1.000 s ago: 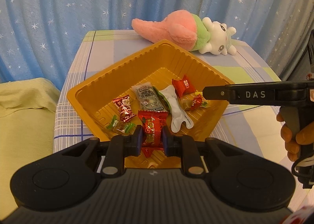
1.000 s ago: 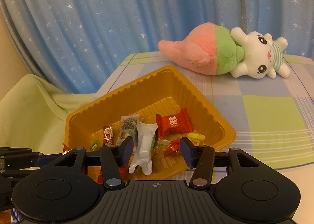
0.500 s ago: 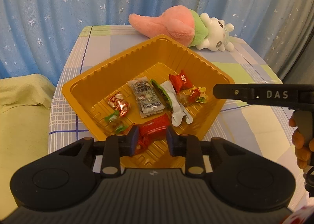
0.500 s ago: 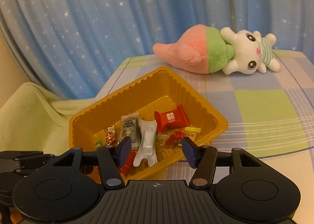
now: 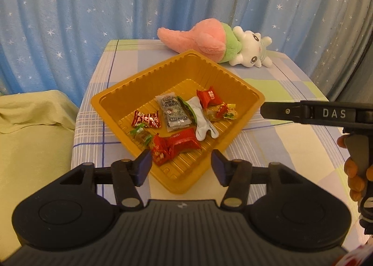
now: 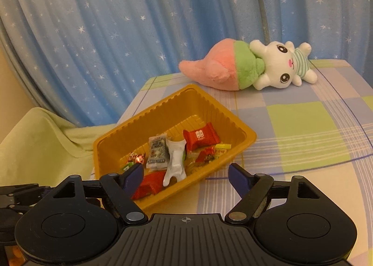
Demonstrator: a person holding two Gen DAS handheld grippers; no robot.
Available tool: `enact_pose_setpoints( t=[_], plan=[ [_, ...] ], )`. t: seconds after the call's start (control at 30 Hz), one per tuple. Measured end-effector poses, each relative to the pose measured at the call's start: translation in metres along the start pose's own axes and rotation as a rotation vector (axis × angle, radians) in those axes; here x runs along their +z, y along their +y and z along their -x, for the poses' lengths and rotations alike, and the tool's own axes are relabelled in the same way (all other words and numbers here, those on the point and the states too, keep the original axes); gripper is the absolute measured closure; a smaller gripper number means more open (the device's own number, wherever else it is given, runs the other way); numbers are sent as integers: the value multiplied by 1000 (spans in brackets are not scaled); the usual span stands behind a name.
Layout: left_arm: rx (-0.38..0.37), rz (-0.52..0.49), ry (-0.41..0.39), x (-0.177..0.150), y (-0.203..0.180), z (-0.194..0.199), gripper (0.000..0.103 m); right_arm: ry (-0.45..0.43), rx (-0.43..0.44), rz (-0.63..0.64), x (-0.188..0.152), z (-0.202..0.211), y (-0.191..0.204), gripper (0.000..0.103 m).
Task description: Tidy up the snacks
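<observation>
An orange plastic tray (image 5: 112, 100) (image 6: 242, 136) on the checked tablecloth holds several wrapped snacks. A long red packet (image 5: 177, 145) (image 6: 149, 184) lies at its near end, free of any grip. Behind it lie a white packet (image 5: 201, 117) (image 6: 176, 161), a grey sachet (image 5: 173, 113), a red square candy (image 5: 208, 98) (image 6: 200, 136) and small sweets. My left gripper (image 5: 180, 166) hangs above the tray's near corner, its jaws opening with nothing pressed between them. My right gripper (image 6: 185, 177) hovers at the tray's right rim, jaws opening wide and empty. Its black body (image 5: 326, 114) shows in the left wrist view.
A pink, green and white plush toy (image 5: 216, 44) (image 6: 251, 70) lies at the back of the table. A blue starred curtain (image 5: 70, 9) hangs behind. A yellow-green cloth (image 5: 30, 126) covers a surface left of the table. A hand (image 5: 354, 172) grips the right tool's handle.
The left gripper let go of the long red packet, which now lies in the tray, and drew back and up. The right gripper's jaws spread wider as it pulled back.
</observation>
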State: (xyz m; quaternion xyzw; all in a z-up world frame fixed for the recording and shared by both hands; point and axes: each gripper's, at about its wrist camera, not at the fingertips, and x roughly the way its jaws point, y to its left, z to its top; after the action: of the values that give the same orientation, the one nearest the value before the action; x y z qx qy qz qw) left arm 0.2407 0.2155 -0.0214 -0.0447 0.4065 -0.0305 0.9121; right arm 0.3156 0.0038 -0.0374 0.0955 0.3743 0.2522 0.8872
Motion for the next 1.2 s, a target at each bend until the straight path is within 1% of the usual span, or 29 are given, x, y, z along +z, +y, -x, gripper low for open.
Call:
enact_pose_setpoints(
  t=[0.03,0.1,0.27,0.43,0.8,1.0,1.2],
  plan=[
    [2,5,0,-3,-3,5,42,0,4,1,-3,6,-1,22],
    [5,21,3,-9,-9,15,39,3,3,2,-12,19,-3,22],
    [5,80,36,-26,-28,37,39,22,2,8,-36,56,-10,21],
    [3,94,36,-48,-57,59,39,51,-3,-9,-65,93,-25,20],
    [27,38,51,-96,-132,99,38,101,-48,-22,-126,168,-54,19],
    [34,27,65,-121,-161,114,38,120,-52,-4,-150,199,-62,18],
    [46,12,72,-139,-183,125,38,130,-51,-4,-167,220,-69,18]
  ],
)
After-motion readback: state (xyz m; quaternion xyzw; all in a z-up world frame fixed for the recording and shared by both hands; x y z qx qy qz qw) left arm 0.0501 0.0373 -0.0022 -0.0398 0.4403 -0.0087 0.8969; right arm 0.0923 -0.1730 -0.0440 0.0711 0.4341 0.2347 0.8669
